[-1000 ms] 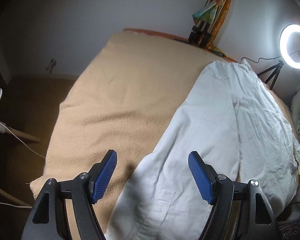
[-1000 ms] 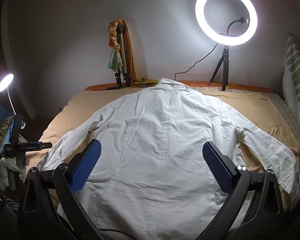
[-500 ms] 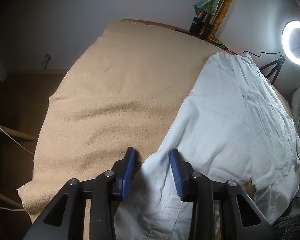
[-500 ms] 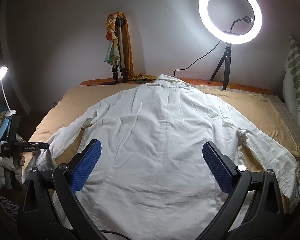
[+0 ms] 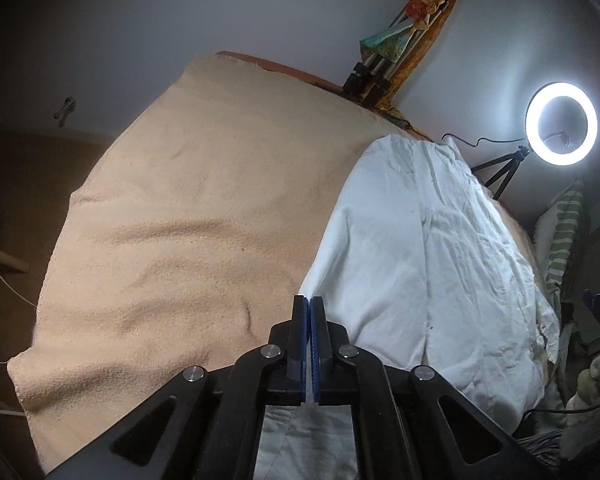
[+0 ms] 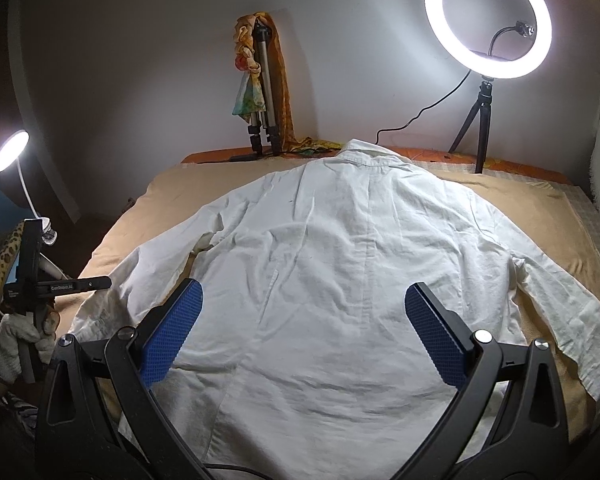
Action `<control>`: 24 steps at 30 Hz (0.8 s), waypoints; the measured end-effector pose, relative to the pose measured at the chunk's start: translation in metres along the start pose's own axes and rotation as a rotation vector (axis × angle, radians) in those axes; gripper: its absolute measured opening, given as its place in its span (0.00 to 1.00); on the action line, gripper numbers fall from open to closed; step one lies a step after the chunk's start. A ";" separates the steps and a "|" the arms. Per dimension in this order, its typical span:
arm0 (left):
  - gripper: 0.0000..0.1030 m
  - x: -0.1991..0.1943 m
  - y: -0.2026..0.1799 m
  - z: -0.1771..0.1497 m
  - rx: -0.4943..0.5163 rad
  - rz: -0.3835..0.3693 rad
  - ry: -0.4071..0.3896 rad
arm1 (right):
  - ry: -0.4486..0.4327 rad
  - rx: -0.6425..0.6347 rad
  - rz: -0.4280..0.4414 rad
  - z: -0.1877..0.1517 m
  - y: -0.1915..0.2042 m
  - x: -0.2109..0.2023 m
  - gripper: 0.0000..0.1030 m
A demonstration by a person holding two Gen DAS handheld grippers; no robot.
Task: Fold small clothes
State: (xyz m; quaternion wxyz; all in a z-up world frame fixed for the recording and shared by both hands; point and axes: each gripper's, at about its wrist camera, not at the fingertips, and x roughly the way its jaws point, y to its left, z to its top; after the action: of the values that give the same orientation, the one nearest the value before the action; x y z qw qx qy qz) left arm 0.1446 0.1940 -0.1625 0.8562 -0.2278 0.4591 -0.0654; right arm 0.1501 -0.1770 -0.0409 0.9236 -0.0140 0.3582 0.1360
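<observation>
A white long-sleeved shirt [image 6: 340, 264] lies back-up on a tan blanket [image 6: 168, 188], collar toward the wall, sleeves spread out to both sides. In the left wrist view the shirt [image 5: 432, 248] fills the right half. My left gripper [image 5: 309, 304] is shut on the edge of the shirt's left sleeve, which runs between the blue pads and under the jaws. My right gripper [image 6: 302, 320] is open and empty above the shirt's lower back. The left gripper's body and a gloved hand [image 6: 16, 336] show at the far left of the right wrist view.
A lit ring light on a tripod [image 6: 488, 20] stands at the back right. A folded tripod with colourful cloth [image 6: 260, 88] leans on the wall. A desk lamp [image 6: 10, 156] glows at the left. A striped pillow [image 5: 560, 236] lies at the bed's right edge.
My left gripper went from wide open to shut on the shirt's left sleeve edge. The right gripper stayed open and moved a little lower toward the shirt.
</observation>
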 end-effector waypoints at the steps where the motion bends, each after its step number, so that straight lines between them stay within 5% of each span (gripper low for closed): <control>1: 0.00 -0.004 -0.004 0.001 0.002 -0.025 -0.006 | -0.003 -0.004 -0.010 -0.001 0.001 0.001 1.00; 11: 0.00 -0.019 -0.116 -0.024 0.148 -0.295 0.028 | 0.011 0.024 0.000 -0.001 -0.015 0.013 1.00; 19: 0.00 0.029 -0.174 -0.056 0.276 -0.259 0.156 | 0.142 0.147 0.169 -0.002 -0.033 0.051 0.81; 22: 0.29 0.034 -0.184 -0.065 0.321 -0.244 0.192 | 0.185 0.159 0.225 -0.006 -0.030 0.063 0.76; 24: 0.36 0.022 -0.187 -0.070 0.350 -0.267 0.179 | 0.209 0.156 0.241 -0.009 -0.025 0.071 0.76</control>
State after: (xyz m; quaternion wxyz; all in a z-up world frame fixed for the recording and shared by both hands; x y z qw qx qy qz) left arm 0.1178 -0.0018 -0.1283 0.8222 -0.1277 0.4808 -0.2766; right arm 0.2009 -0.1854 -0.0964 0.8566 0.0865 0.4608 0.2154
